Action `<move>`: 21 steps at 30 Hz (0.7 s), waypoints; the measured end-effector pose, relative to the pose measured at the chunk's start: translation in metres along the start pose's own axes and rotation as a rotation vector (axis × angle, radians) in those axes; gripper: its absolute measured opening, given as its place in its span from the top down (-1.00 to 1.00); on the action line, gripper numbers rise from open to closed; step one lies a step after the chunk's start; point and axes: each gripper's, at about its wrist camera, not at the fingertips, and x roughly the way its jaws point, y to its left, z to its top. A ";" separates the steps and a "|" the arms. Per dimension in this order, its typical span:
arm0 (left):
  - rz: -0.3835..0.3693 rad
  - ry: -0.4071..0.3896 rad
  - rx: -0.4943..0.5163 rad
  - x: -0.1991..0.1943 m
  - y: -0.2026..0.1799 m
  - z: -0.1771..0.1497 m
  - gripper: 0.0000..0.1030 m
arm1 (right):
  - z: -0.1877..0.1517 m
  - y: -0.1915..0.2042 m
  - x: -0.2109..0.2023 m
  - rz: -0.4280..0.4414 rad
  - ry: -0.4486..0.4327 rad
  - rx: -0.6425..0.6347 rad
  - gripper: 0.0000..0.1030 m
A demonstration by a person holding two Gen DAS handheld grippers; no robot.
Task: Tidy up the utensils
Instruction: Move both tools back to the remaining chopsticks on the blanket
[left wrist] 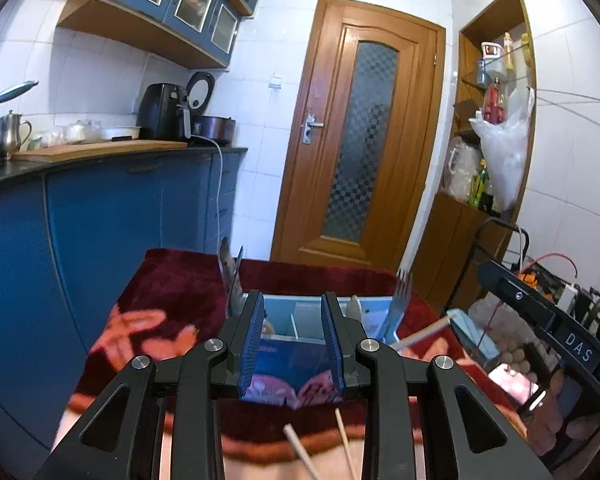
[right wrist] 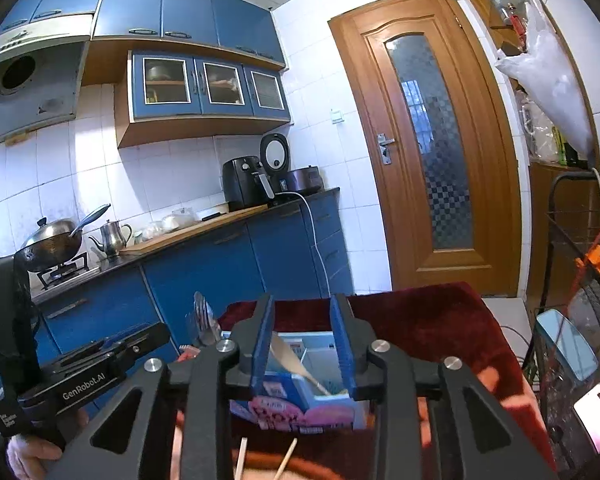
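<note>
Both the left gripper and right gripper stand narrowly open, seemingly empty; lower squarely onto the near chopsticks before closing.

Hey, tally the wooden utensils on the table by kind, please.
Chopsticks, loose in front of the box: 2
Wooden spoon, in the box: 1
Wooden stick beside the box, kind unclear: 1
Total: 4

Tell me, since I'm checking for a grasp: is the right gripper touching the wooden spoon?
Apart. The right wrist view shows the right gripper empty, the wooden spoon standing in the box beyond.
</note>
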 end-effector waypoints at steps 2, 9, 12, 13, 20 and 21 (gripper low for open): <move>0.007 0.014 0.006 -0.007 0.000 -0.004 0.42 | -0.003 0.001 -0.007 -0.004 0.014 0.003 0.38; 0.020 0.085 0.003 -0.021 -0.002 -0.022 0.42 | -0.022 0.004 -0.025 -0.012 0.085 0.002 0.38; 0.021 0.119 -0.006 -0.021 -0.002 -0.030 0.42 | -0.033 0.006 -0.029 -0.013 0.120 0.002 0.38; 0.022 0.128 -0.008 -0.021 -0.002 -0.033 0.42 | -0.036 0.006 -0.030 -0.013 0.131 0.002 0.38; 0.039 0.215 -0.034 -0.012 0.002 -0.055 0.42 | -0.060 0.002 -0.028 0.002 0.209 0.030 0.37; 0.042 0.230 -0.036 -0.010 0.002 -0.059 0.42 | -0.063 0.001 -0.027 0.002 0.220 0.033 0.36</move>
